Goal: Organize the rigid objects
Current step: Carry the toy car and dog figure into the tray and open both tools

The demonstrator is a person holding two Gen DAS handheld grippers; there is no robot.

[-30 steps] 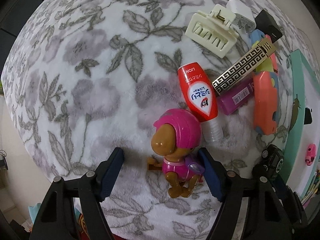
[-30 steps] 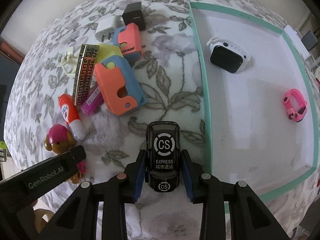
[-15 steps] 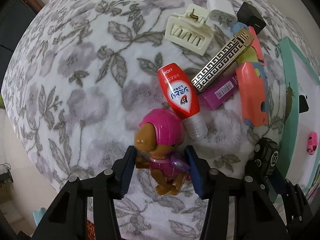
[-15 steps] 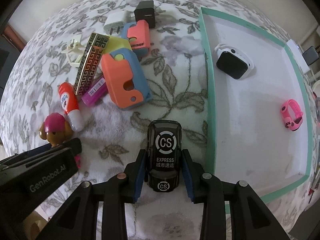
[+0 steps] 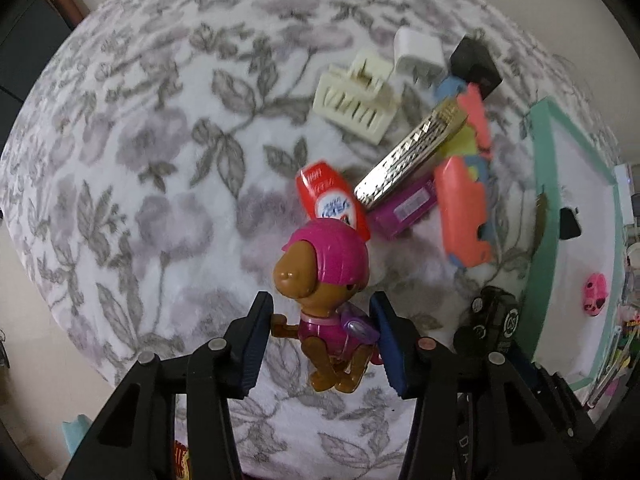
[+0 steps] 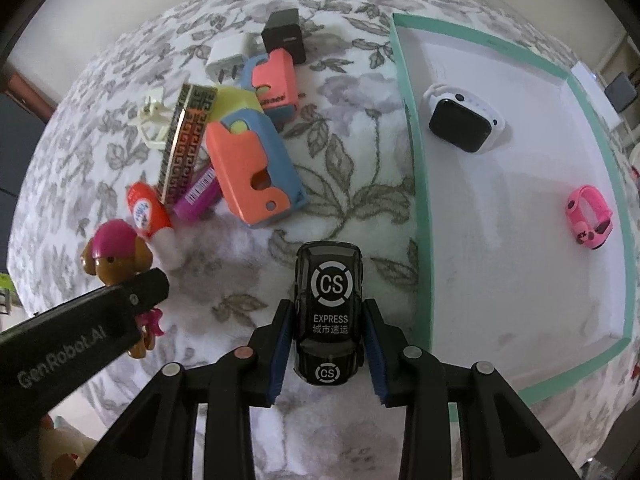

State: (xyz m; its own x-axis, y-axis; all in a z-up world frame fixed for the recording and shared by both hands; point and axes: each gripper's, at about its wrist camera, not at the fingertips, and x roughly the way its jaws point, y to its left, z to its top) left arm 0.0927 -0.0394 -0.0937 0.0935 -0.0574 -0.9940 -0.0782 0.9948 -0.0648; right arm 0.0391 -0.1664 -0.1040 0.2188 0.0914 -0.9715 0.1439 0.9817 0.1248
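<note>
My left gripper (image 5: pixel 320 312) is shut on a brown toy dog with a pink helmet (image 5: pixel 324 276) and holds it above the floral blanket (image 5: pixel 140 160). The dog also shows in the right wrist view (image 6: pixel 114 256), with the left gripper's finger in front of it. My right gripper (image 6: pixel 328 320) is shut on a black toy car marked "CS EXPRESS" (image 6: pixel 329 304), just left of the teal-rimmed white tray (image 6: pixel 416 184). The car also shows in the left wrist view (image 5: pixel 494 320).
A pile lies on the blanket: red tube (image 5: pixel 332 200), gold patterned bar (image 5: pixel 408 160), purple stick (image 5: pixel 404 210), orange-blue toys (image 6: pixel 248 168), cream hair claw (image 5: pixel 356 100), white charger (image 5: pixel 418 54), black charger (image 6: pixel 282 34). The tray holds a smartwatch (image 6: pixel 464 120) and a pink band (image 6: pixel 590 216).
The left gripper closed on the toy dog and lifted it. The right gripper kept hold of the car and rose a little.
</note>
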